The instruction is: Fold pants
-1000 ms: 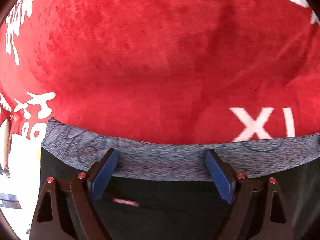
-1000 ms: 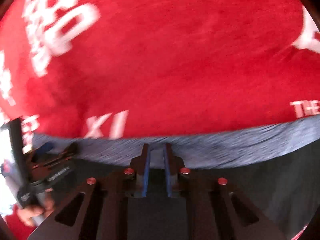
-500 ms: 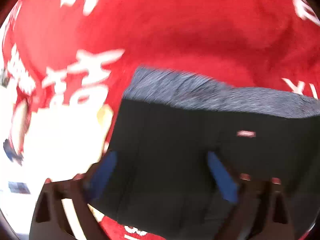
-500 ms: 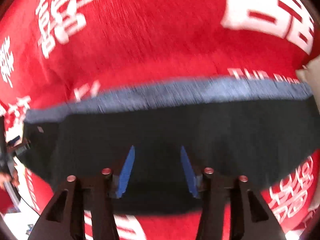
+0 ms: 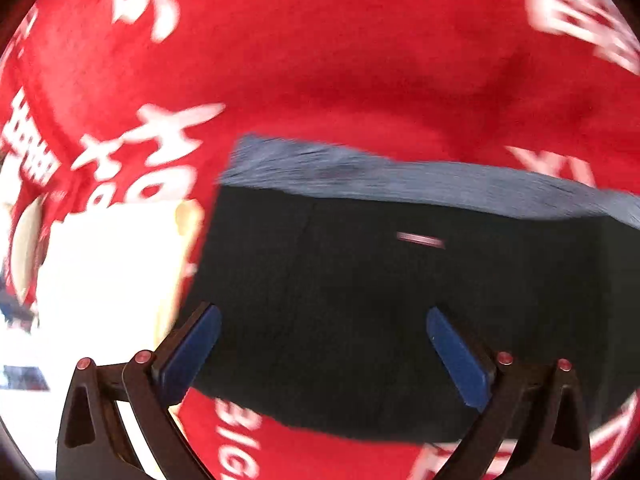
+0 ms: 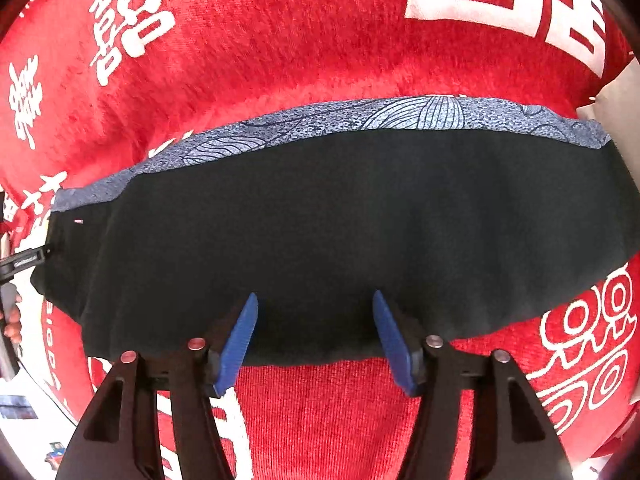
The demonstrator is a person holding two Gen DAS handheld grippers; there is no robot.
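Note:
The pants (image 6: 340, 232) are black with a blue-grey patterned band (image 6: 400, 116) along the far edge. They lie folded flat on a red blanket with white characters (image 6: 280, 40). My right gripper (image 6: 314, 332) is open and empty, above the near edge of the pants. In the left wrist view the pants (image 5: 380, 300) fill the middle, with a small pink label (image 5: 420, 239). My left gripper (image 5: 320, 344) is open and empty above their near left part.
The red blanket (image 5: 320, 60) spreads around the pants on all sides. A white and cream surface (image 5: 108, 264) lies past the blanket's left edge. The left gripper's handle and a hand (image 6: 10, 304) show at the left edge of the right wrist view.
Both grippers have pulled back and up from the patterned band. The right gripper, shut a second ago, has opened. The whole folded pants now show.

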